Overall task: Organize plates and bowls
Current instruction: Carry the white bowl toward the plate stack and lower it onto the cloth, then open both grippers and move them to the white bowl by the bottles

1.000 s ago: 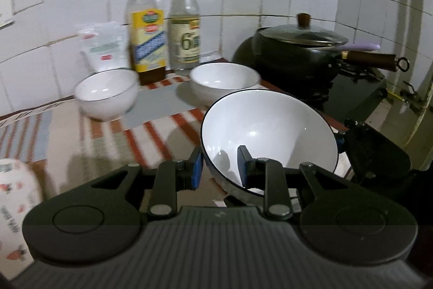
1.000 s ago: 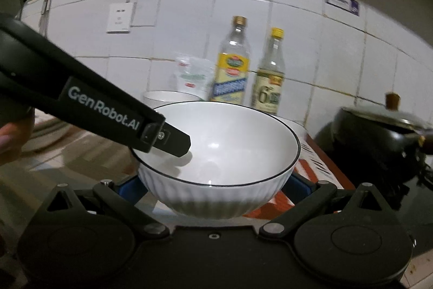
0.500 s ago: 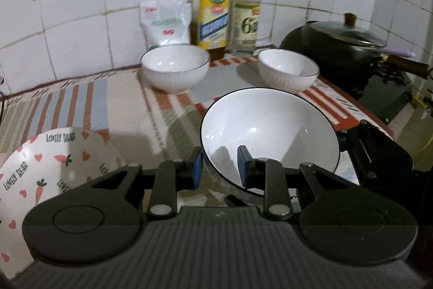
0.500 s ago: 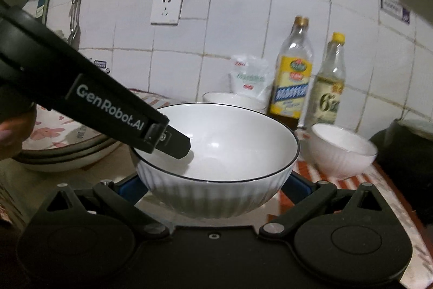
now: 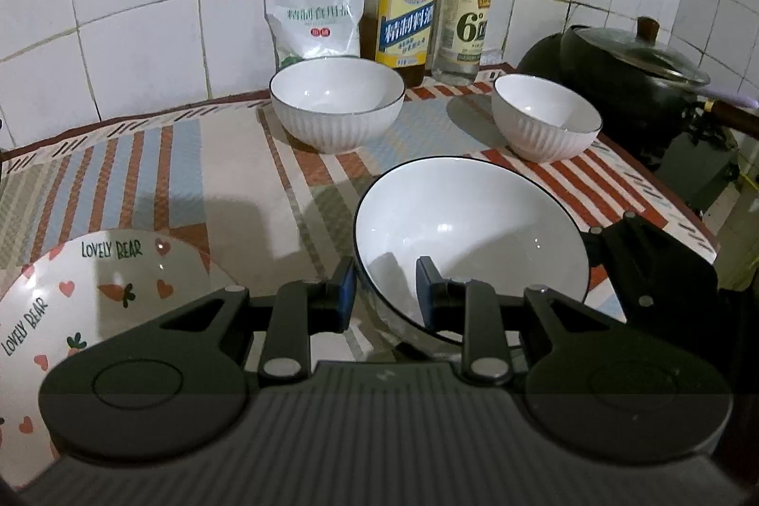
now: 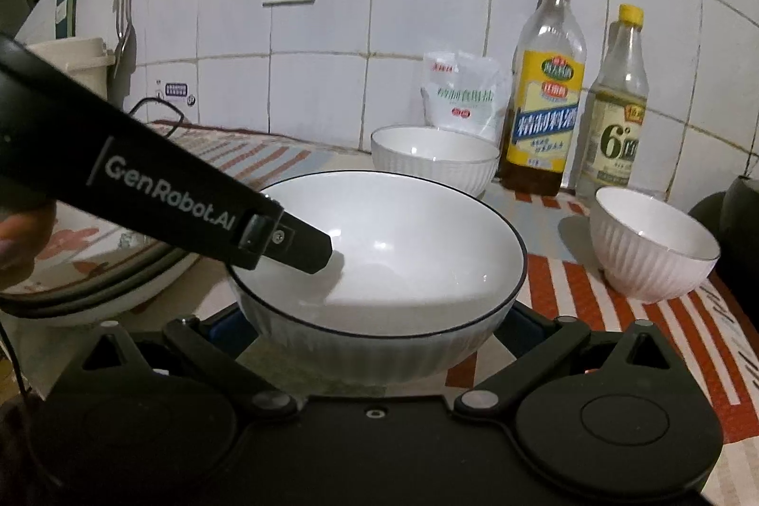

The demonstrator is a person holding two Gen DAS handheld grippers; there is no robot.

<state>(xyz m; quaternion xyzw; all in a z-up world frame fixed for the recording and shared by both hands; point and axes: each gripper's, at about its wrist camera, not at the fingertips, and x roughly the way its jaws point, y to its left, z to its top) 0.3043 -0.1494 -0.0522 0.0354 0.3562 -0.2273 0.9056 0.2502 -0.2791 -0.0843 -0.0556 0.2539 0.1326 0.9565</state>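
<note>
— While the left gripper (image 5: 385,292) is pinching the big bowl's (image 5: 474,231) near rim, one finger inside and one outside, what is worrying you?

— That thin pinch. The bowl is tilting toward it, and the glaze is looking slick. If the pinch is loosening, the rim is sliding out.

— Isn't the right gripper (image 6: 370,326) helping?

— It is. It is spreading wide around the bowl's ribbed body, pads against both sides as far as I can tell. But two grips on one bowl are fighting each other if the hands are drifting apart.

— Where is the bowl hanging?

— Low over the striped cloth (image 5: 227,174), I think, just right of the bear plate (image 5: 95,292). Swinging further left, it is risking a knock on that plate's edge.

— And beyond?

— The mid bowl (image 5: 337,103) and small bowl (image 5: 545,117) are sitting well apart near the bottles (image 5: 408,8); they are out of danger. The pot (image 5: 631,74) too.

— What is differing from a second ago?

— Both grips are staying the same, but the bowl is travelling left. The plate is now filling the near left corner, where it was barely showing. The two bowls are sliding rightward in view, and the pot is slipping to the far edge.
</note>
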